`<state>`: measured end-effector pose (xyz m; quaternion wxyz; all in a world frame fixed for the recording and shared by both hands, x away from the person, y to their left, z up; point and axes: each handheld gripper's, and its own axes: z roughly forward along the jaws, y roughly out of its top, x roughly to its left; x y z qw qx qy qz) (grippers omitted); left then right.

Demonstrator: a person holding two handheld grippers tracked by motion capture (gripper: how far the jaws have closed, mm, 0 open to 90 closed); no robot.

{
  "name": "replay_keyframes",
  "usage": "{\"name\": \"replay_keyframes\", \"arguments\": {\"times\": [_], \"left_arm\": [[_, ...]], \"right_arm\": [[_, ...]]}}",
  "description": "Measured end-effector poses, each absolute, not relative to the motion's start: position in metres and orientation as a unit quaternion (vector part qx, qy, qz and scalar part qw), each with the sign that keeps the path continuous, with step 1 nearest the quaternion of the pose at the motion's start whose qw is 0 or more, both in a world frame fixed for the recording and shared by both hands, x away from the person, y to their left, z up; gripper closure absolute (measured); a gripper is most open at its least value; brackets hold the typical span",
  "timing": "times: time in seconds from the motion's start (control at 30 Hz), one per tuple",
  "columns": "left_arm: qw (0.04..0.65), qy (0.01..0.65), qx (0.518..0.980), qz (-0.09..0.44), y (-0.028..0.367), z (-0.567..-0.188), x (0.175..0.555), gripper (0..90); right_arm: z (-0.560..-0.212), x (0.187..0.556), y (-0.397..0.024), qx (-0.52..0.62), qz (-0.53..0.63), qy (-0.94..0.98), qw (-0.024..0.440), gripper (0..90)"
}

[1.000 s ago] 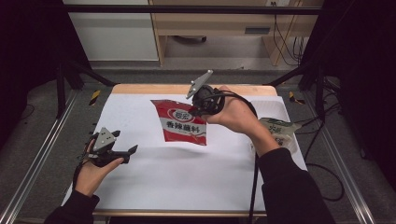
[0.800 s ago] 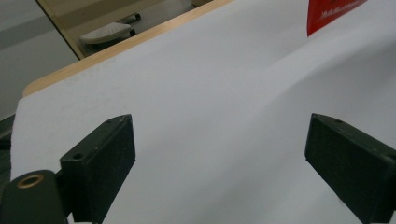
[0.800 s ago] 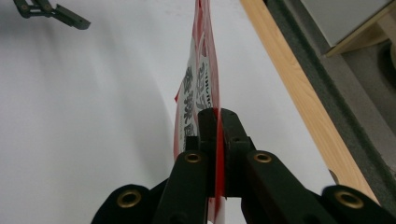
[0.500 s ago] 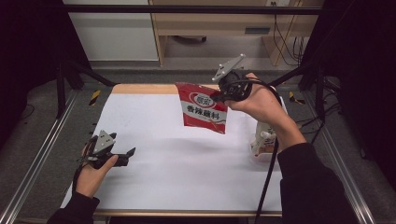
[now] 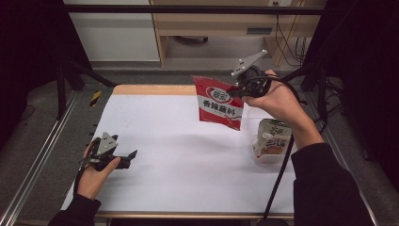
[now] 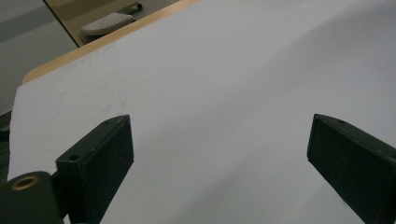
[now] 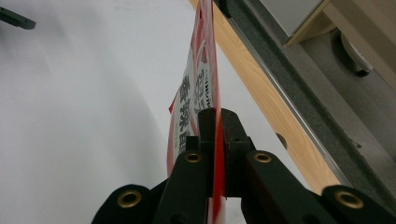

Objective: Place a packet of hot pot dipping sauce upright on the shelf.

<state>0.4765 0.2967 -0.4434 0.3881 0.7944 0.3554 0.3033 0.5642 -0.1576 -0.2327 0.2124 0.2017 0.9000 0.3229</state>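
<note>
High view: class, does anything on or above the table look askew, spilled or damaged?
Nothing spilled or damaged. The red sachet hangs tilted above the white table, pinched at its edge by the right hand-held gripper; the carton sits in its clear tub.

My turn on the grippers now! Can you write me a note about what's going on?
Right gripper: jaws shut on the red sauce packet, held hanging in the air over the far side of the white table.
Left gripper: jaws open, nothing between them, low over the table's near left part.
Clear tub with a printed packet in it stands at the right, below the right hand.
Done: red packet picked up.
Left: probably setting it down, maybe by the tub; that is a guess.
</note>
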Motion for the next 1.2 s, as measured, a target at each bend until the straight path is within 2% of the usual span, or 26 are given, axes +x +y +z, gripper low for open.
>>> {"name": "replay_keyframes", "arguments": {"times": [0.6,1.2], "left_arm": [[0.386,0.361,0.793,0.304,0.3,-0.444,0.478,7.0],[0.383,0.366,0.792,0.304,0.299,-0.446,0.478,6.9]], "right_arm": [[-0.223,0.572,-0.206,0.241,0.339,0.875,0.248,90.0],[-0.233,0.583,-0.257,0.293,0.352,0.85,0.261,90.0]]}}
